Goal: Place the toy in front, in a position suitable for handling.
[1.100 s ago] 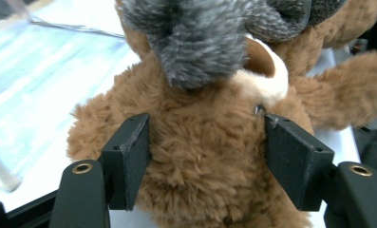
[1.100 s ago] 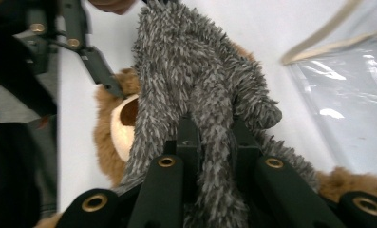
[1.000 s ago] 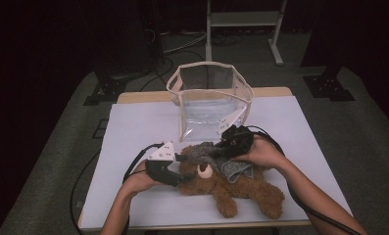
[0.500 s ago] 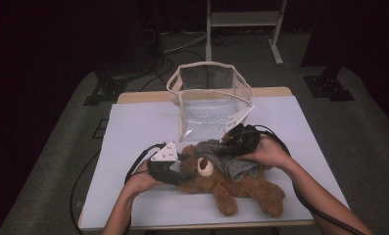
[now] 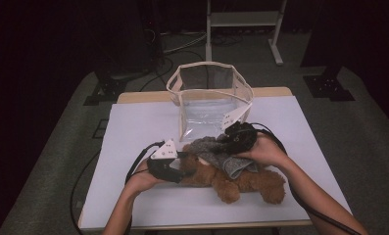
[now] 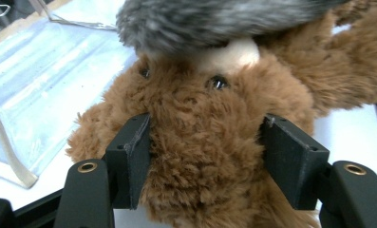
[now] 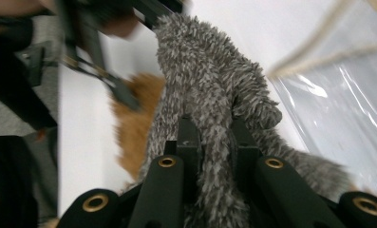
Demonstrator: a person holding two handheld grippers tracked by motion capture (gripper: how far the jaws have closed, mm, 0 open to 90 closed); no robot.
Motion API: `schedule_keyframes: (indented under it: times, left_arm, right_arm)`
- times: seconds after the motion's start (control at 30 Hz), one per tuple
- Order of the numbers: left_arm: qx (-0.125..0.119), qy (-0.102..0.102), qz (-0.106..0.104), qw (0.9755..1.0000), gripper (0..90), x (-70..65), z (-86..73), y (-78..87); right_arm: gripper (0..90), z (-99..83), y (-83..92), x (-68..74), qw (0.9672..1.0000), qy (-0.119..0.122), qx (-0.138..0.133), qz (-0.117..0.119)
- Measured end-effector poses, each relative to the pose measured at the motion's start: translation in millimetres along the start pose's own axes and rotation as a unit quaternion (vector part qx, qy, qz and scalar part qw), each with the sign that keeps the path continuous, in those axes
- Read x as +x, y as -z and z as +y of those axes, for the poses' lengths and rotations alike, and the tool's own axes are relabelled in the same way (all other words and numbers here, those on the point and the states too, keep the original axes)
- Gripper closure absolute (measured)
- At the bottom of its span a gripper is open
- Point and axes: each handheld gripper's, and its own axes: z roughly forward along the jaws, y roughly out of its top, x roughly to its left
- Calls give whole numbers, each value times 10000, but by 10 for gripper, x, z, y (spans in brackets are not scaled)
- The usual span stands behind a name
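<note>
Left gripper (image 6: 202, 166) clamped on brown teddy bear (image 6: 210, 142) head, pinning it; right gripper (image 7: 210, 147) pinching grey fuzzy cloth (image 7: 210, 95), draped over bear.

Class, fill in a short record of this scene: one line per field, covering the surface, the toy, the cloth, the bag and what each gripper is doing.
Surface: white table
Toy: brown teddy bear, lying down
Cloth: grey fuzzy cloth, draped over the bear
Bag: clear bag, open, standing behind the bear
Left gripper: jaws clamp the bear's head
Right gripper: jaws pinch the cloth

Left tool (image 5: 178, 165) and right tool (image 5: 231, 140), both clamped shut.
</note>
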Motion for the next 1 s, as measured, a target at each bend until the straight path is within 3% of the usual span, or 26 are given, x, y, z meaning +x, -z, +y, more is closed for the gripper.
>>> schedule_keyframes:
  times: [0.1,0.17,0.23,0.27,0.47,0.53,0.67,0.8,0.83,0.87,1.0]
  left_arm:
    - [-42,79,125,9999,359,8,12,-6]
    - [-55,77,114,9999,358,4,9,1]
    - [-71,67,95,9999,356,1,8,8]
    - [-77,58,61,9999,354,-8,8,23]
    - [-27,37,-91,9999,352,-17,8,0]
    - [18,4,-147,9999,354,-21,7,-4]
    - [84,-110,-331,9994,350,-43,8,30]
    - [-109,-52,-202,9997,336,-23,27,82]
    - [-54,-61,-238,9997,338,-28,22,55]
    - [-54,-61,-238,9997,344,-28,22,55]
    - [81,-128,-529,9985,350,-74,14,11]
  right_arm:
    - [782,80,-8,88,9998,125,-66,133]
    - [782,107,-91,166,9996,254,98,120]
    - [782,76,-128,153,9994,263,174,118]
    - [782,-38,-163,115,9996,132,192,173]
    - [782,-199,-53,125,9993,110,350,79]
    - [781,-191,71,82,9997,67,217,-58]
    - [781,-124,105,-27,9998,-67,58,-186]
    - [780,-137,7,-15,9998,-82,192,-41]
    - [780,-144,-32,21,9997,-33,205,100]
    - [780,-133,-28,23,9998,-6,170,94]
    - [780,-2,-19,-9,10000,8,37,-5]
